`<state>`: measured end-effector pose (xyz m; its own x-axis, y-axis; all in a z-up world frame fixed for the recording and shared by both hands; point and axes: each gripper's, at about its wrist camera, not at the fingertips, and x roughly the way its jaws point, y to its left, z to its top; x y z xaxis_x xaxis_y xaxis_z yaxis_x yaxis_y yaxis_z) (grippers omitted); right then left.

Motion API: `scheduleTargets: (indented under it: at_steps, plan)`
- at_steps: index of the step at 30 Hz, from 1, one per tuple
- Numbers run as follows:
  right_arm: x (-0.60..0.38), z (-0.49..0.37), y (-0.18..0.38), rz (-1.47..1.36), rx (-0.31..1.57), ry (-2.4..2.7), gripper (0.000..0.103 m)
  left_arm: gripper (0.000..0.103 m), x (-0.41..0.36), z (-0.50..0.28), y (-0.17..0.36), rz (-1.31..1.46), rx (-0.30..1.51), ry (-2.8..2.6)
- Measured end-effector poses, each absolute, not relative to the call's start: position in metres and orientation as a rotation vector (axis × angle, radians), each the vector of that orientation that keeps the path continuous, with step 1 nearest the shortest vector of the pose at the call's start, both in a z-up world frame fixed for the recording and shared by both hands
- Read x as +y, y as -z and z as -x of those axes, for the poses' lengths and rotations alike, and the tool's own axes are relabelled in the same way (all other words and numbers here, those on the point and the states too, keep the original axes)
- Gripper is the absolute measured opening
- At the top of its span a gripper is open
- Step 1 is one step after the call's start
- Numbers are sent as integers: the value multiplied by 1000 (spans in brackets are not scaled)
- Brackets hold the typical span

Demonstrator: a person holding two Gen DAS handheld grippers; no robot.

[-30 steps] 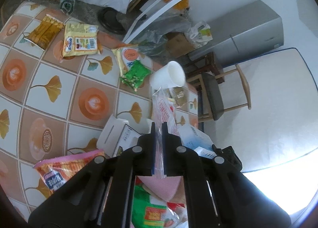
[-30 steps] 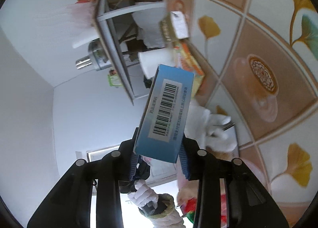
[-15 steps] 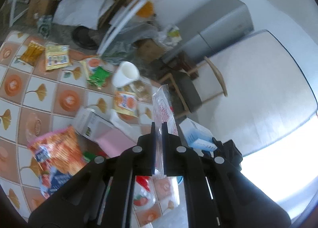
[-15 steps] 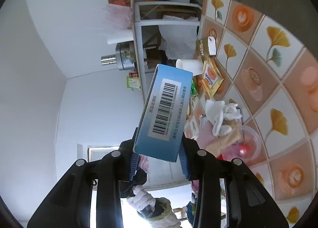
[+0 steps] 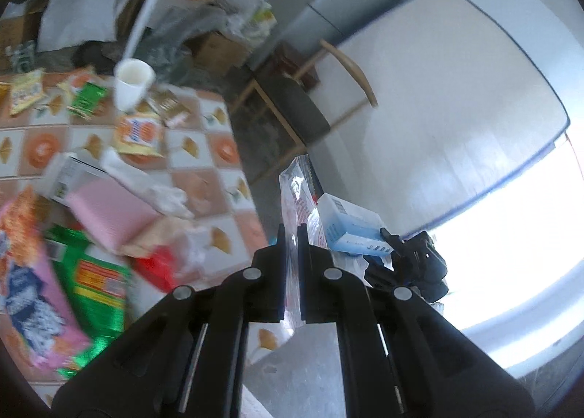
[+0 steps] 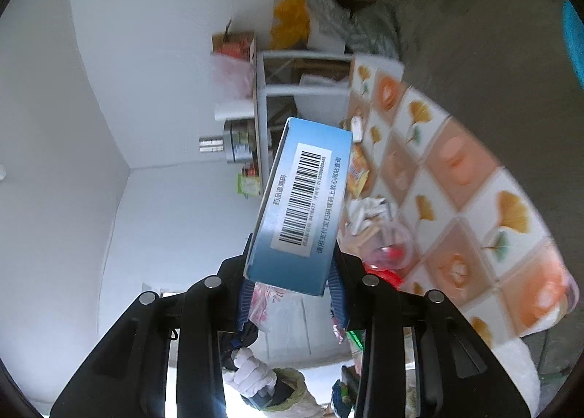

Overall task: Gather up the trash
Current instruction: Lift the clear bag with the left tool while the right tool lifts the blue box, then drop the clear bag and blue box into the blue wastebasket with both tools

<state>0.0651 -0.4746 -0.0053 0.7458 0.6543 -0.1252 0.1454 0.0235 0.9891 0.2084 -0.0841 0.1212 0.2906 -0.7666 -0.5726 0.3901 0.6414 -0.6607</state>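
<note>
Our left gripper [image 5: 290,235] pinches a clear plastic wrapper [image 5: 296,195], our right gripper [image 6: 290,274] clamps a blue medicine box [image 6: 301,206]; both held clear of the littered bench [image 5: 219,170], ready for binning

Table [image 5: 215,148], cloth of orange-and-white tiles with ginkgo leaves. On it: white cup [image 5: 132,84], upright; orange packet [image 5: 138,131]; green packet [image 5: 87,100]; yellow packet [image 5: 25,91]; white carton [image 5: 65,173]; pink pad [image 5: 109,212]; crumpled tissue [image 5: 164,195]; large green bag [image 5: 98,290]; clear tub [image 6: 392,244].
</note>
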Motion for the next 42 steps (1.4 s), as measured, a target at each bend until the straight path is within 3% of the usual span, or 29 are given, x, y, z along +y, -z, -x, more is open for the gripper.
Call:
scheduleTargets:
  at_steps: [8,16,23,29,31,32,33,34,42]
  plan:
    - [-531,24,20,-1496,566,-220,35,4,-185,-198,-93,311,1103,872]
    - [-580,87,76,-1508,560,63,35,4,-309,-198,-34,162,1268,927]
    - [-613,91,127,-1468,627,290,35,4,-400,-196,33,34,1403,914]
    - [-650,69,154,-1400,673,443,37,5,-470,-205,63,-1,1414,909]
    - [-666,54,164,-1363,676,491,49,13,-500,-209,74,-27,1394,925]
    - [-671,49,168,-1351,674,509,68,28,-507,-211,76,-33,1376,919]
    - [-680,44,179,-1344,666,526,71,45,-512,-212,79,-31,1345,907]
    - [-684,44,189,-1353,660,548,71,50,-514,-211,79,-25,1322,896]
    - [-688,75,216,-1375,635,623,71,52,-483,-208,59,-45,1243,944]
